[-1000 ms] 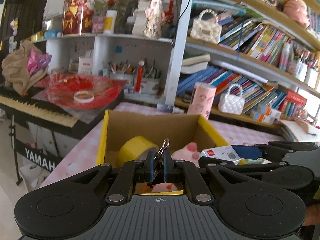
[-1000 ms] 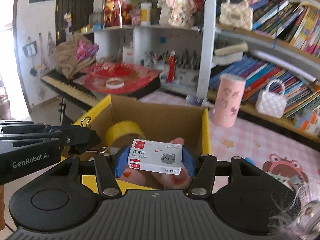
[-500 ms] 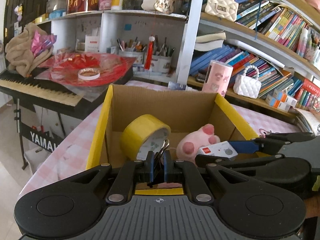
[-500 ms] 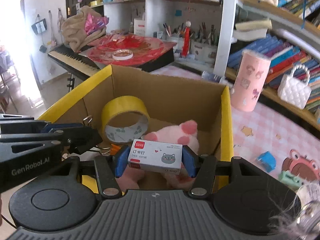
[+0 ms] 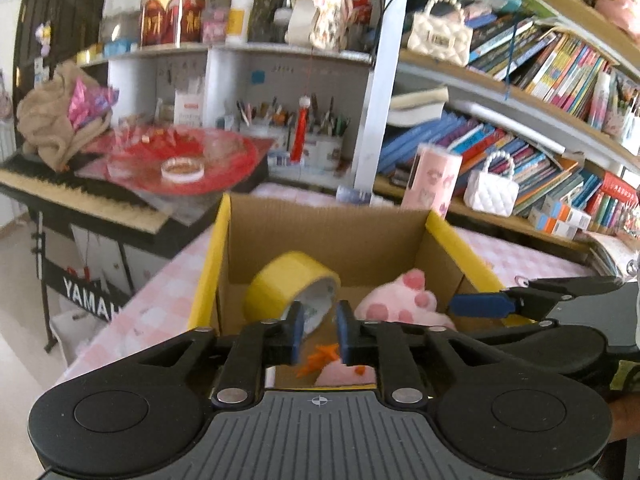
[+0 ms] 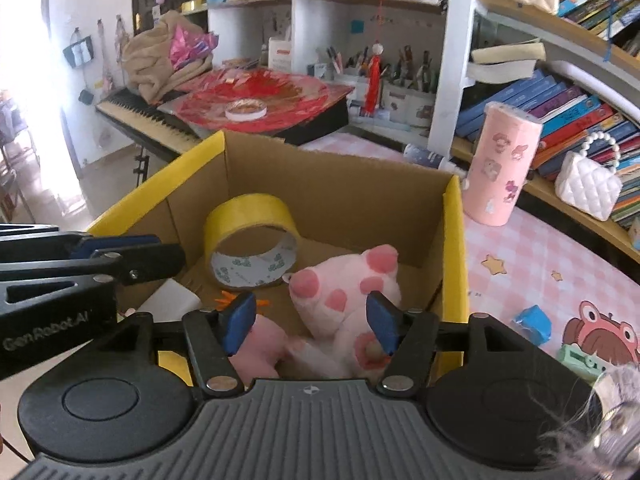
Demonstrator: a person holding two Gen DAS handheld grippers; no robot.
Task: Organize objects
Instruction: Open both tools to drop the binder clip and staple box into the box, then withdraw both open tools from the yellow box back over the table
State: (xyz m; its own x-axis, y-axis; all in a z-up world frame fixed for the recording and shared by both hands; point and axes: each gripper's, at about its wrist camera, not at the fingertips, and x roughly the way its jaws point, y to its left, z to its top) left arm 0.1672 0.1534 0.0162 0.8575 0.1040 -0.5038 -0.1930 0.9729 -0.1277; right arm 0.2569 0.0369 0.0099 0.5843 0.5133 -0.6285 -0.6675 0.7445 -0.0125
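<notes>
Tongs in my hands, left gripper (image 5: 318, 334) and right gripper (image 6: 307, 322), have just been opening, nothing between them, above the box (image 6: 454, 224) holding tape (image 6: 248, 216) and pig toy (image 6: 344, 280)

I count: cardboard box (image 6: 454, 240) x1 | yellow tape roll (image 6: 248, 236) x1 | pink plush toy (image 6: 344, 280) x1 | pink tumbler (image 6: 506, 164) x1 | white quilted handbags (image 6: 588, 184) x2

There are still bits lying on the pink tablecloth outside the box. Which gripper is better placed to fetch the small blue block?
Probably the right gripper. Its jaws stand open and empty over the cardboard box, and the blue block lies just past the box's right wall. The left gripper, also open and empty, sits at the far side.
</notes>
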